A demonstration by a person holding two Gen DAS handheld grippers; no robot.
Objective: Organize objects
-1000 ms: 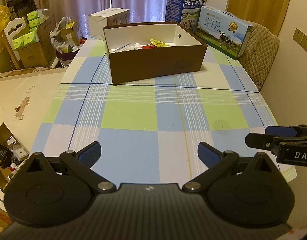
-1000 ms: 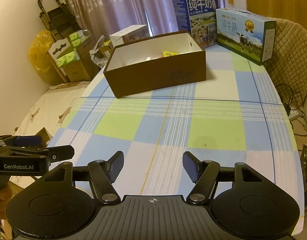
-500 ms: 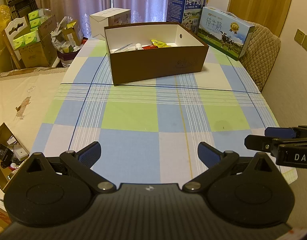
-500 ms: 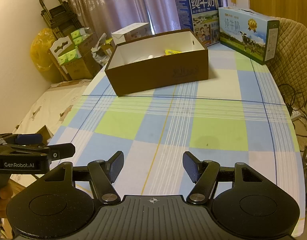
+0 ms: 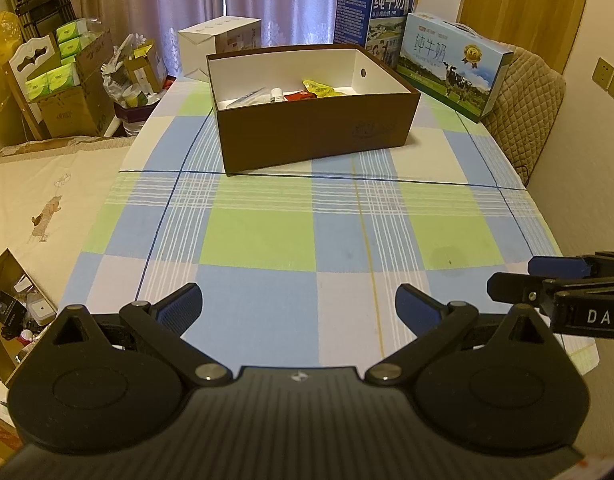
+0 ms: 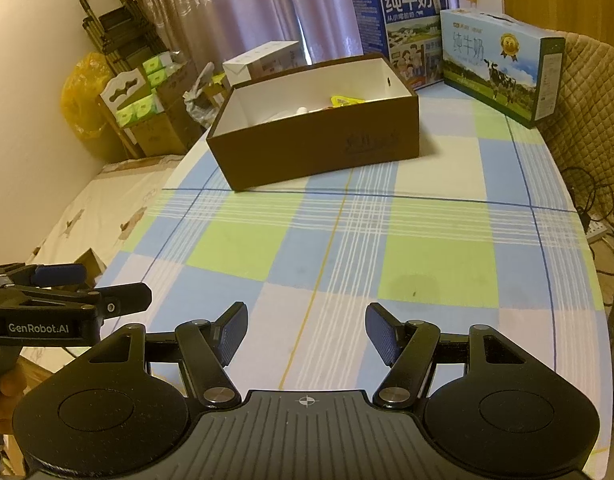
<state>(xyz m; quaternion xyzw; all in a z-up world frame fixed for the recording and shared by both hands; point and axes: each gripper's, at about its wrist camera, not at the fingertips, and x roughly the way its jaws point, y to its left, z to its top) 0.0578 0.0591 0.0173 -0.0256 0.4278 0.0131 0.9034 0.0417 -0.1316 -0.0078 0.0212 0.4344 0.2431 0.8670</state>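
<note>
A brown open box with a white inside stands at the far middle of the checked table. In it lie a yellow packet, a red packet, a small white bottle and a clear wrapped item. The box also shows in the right wrist view. My left gripper is open and empty over the table's near edge. My right gripper is open and empty, beside it on the right.
Two blue milk cartons and a white box stand at the table's far end. A padded chair is at the right. Cardboard boxes and tissue packs crowd the floor at the left, next to a bed.
Both views have shifted slightly, so the box sits a little lower and nearer in frame. Both grippers stay open and empty.
</note>
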